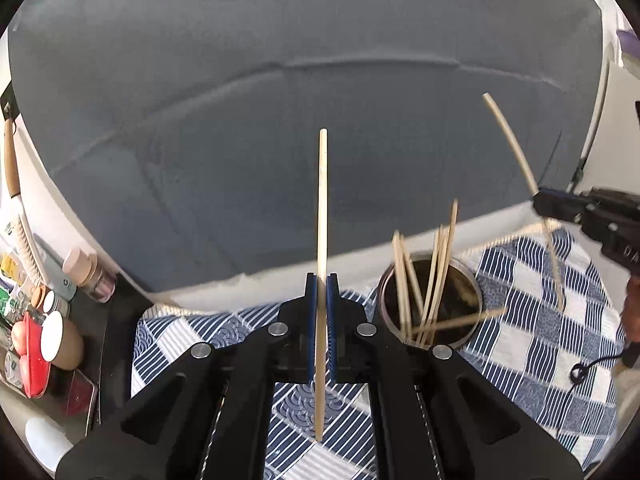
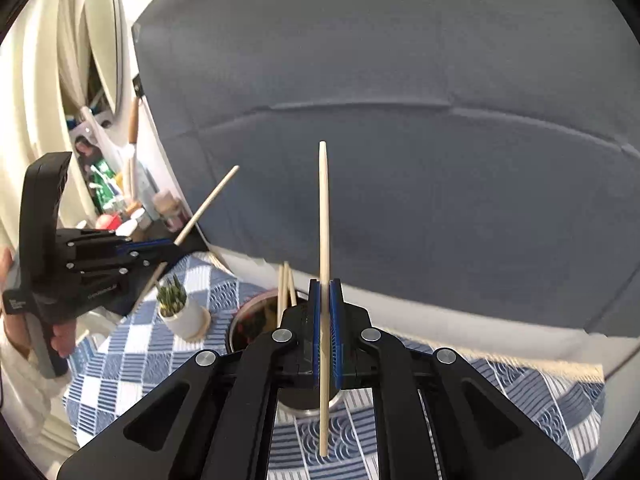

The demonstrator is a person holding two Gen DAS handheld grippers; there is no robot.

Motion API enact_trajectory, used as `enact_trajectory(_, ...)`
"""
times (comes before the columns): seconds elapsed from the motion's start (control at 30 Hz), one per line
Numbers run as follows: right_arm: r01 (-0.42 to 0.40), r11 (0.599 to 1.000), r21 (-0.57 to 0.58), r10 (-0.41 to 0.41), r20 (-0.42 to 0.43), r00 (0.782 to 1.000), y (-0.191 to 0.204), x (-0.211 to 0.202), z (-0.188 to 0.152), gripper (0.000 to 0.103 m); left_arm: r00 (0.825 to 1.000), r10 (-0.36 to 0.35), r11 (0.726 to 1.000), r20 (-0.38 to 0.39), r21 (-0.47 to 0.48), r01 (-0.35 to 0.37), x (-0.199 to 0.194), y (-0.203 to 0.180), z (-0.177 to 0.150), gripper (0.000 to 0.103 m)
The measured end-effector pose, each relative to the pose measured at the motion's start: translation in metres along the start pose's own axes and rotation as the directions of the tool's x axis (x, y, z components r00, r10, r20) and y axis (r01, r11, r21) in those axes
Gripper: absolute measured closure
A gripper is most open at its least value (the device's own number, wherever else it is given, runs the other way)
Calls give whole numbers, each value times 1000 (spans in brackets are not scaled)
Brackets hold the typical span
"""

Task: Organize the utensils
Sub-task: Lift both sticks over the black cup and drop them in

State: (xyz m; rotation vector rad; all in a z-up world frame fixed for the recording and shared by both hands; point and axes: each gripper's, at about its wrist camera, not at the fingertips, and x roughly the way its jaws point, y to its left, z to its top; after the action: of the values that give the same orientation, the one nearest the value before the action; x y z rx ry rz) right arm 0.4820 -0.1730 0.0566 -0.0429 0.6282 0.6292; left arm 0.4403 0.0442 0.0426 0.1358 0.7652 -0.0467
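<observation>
Nearest to lens: black linkage arms of each claw fill the bottom of both wrist views, blue pads meeting at centre.
Sofa: grey sofa [image 1: 280, 100] fills the background, behind the surface; no part in the task.
Surface: blue-and-white checked cloth [image 1: 532, 320] covers the surface and carries the metal holder, with a small potted plant [image 2: 176, 308] just beside it on the left claw's side.
Metal holder: round metal holder [image 1: 430, 304] stands upright on the cloth, open mouth up, probably the collecting point for the sticks.
Sticks in holder: bundle of chopsticks [image 1: 424, 280] leans loosely inside, splayed, one lying almost flat across the rim.
Left claw: left claw [image 1: 322, 292] is clamped on the left chopstick [image 1: 323, 200], gripped near its middle so it rides upright, both ends free.
Right claw: right claw [image 2: 325, 300] is clamped on the right chopstick [image 2: 324, 220] the same way, holder directly below it.
Why held so: a mid-length pinch likely keeps each stick vertical, ready to drop end-first into the mouth.
Look of sticks: pale, plain wood, thin, slightly tapered, matching those in the holder.
Clutter: bottles and jars [image 1: 60, 312] crowd a ledge to the left.
</observation>
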Motion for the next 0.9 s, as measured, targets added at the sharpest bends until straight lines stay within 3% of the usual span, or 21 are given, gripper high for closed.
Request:
enact_trajectory(0.1, -45, 999, 0, 45, 23, 999, -3, 6, 9, 98, 1000, -17, 999, 24, -36, 18, -3, -6, 13, 98)
enact_trajectory(0.3, -127, 992, -6, 128, 49, 991, 0, 25, 18, 98, 989, -119, 980, 85, -149, 131, 2, -11, 23, 98)
enact_trajectory(0.33, -137, 990, -7, 138, 57, 989, 1, 28, 18, 98, 981, -162, 971, 110, -159, 178, 2, -12, 23, 98)
enact_trajectory(0.5, -197, 980, 4, 195, 130, 972, 2, 41, 17, 98, 952, -203, 959, 228, -152, 240, -2, -22, 17, 98)
enact_trajectory(0.6, -238, 971, 13, 232, 173, 957, -1, 49, 15, 98, 920, -240, 932, 311, -192, 308, 5, -21, 7, 98)
enact_trajectory(0.9, -340, 936, 86, 309, 255, 916, -17, 70, -9, 98, 862, -303, 870, 407, -251, 425, 44, -23, -24, 98)
